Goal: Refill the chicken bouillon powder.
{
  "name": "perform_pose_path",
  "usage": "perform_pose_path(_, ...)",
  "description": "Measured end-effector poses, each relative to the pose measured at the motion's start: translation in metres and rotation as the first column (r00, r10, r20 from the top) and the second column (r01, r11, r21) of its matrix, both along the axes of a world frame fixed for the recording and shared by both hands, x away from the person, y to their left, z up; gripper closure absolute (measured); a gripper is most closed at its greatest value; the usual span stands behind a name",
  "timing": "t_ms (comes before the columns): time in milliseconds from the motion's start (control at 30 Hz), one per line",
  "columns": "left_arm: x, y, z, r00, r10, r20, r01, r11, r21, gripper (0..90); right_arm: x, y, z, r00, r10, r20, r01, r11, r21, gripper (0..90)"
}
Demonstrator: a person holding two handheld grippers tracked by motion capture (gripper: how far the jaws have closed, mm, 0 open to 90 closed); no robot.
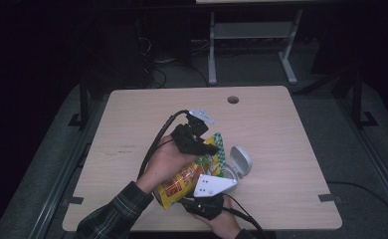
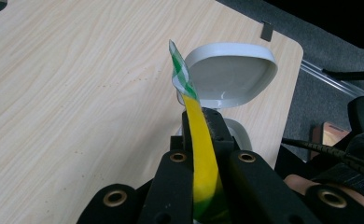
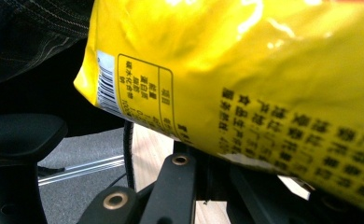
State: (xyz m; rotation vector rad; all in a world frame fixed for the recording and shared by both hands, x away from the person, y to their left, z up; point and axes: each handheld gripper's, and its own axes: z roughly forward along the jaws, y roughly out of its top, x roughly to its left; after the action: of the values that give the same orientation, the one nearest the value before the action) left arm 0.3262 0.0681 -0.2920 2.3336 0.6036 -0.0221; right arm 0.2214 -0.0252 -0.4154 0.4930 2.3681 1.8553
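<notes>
Above the near middle of the light wooden desk [image 1: 132, 119], a yellow snack bag [image 1: 187, 177] is held up off the surface between the two grippers, its green-and-white checked top edge pointing toward the far side. The left gripper [image 1: 209, 148], held in the person's left hand [image 1: 164, 162], has its jaws pressed together on the bag's upper seam; in the left gripper view the thin yellow film runs edge-on between the two black jaws, and only the checked tip rises clear of them. The right gripper [image 1: 204, 201] sits below the bag's lower end near the desk's front edge, with its grey three-cornered plate lying over part of the bag in the high view. In the right gripper view the bag's printed back, with a barcode and dark lettering too blurred to read, hangs across the jaws and hides their tips, so I cannot tell whether they grip it or how far apart they stand. Just beyond the bag stands a small white container with its lid [image 2: 229, 74] flipped open; its base is mostly hidden behind the left jaws and the bag. A plaid sleeve [image 1: 112, 216] is cut off at the bottom of the high view.
</notes>
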Motion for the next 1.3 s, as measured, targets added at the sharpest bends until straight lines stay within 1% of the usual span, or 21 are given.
perform_pose_path(267, 0.0008, 0.0000, 0.0000, 1.0000, -0.006, -0.003, 0.006, 1.0000, 0.007, 90.0, -0.0001, 0.0001, 0.0000, 1.0000, 0.000, -0.001, 0.000, 1.000, 0.001, 90.0)
perform_pose_path(467, 0.0014, -0.0007, -0.0004, 1.0000, -0.005, -0.005, 0.005, 1.0000, 0.004, 90.0, 0.0001, -0.0001, 0.0000, 1.0000, -0.001, -0.001, 0.001, 1.000, 0.002, 90.0)
perform_pose_path(700, 0.0013, -0.0022, -0.0013, 0.9999, 0.004, -0.014, -0.004, 1.0000, 0.005, 90.0, -0.0002, -0.0001, -0.0001, 1.0000, 0.000, 0.001, 0.000, 1.000, 0.000, 90.0)
perform_pose_path(1000, 0.0021, -0.0027, -0.0020, 0.9999, 0.000, -0.013, 0.000, 0.9998, 0.020, 90.0, -0.0006, 0.0004, -0.0005, 1.0000, -0.001, -0.003, 0.001, 1.000, 0.008, 90.0)
perform_pose_path(1167, 0.0025, -0.0039, -0.0030, 0.9997, 0.007, -0.022, -0.007, 0.9997, 0.023, 90.0, -0.0008, 0.0005, -0.0006, 1.0000, 0.001, -0.002, -0.001, 1.000, 0.008, 90.0)
perform_pose_path(1200, 0.0033, -0.0037, -0.0030, 0.9998, 0.002, -0.019, -0.002, 0.9995, 0.031, 90.0, -0.0009, 0.0006, -0.0007, 1.0000, 0.000, -0.002, 0.000, 1.000, 0.007, 90.0)
perform_pose_path(1300, 0.0034, -0.0042, -0.0030, 0.9998, 0.004, -0.021, -0.003, 0.9996, 0.029, 90.0, -0.0009, 0.0004, -0.0005, 1.0000, 0.000, 0.000, 0.000, 1.000, 0.006, 90.0)
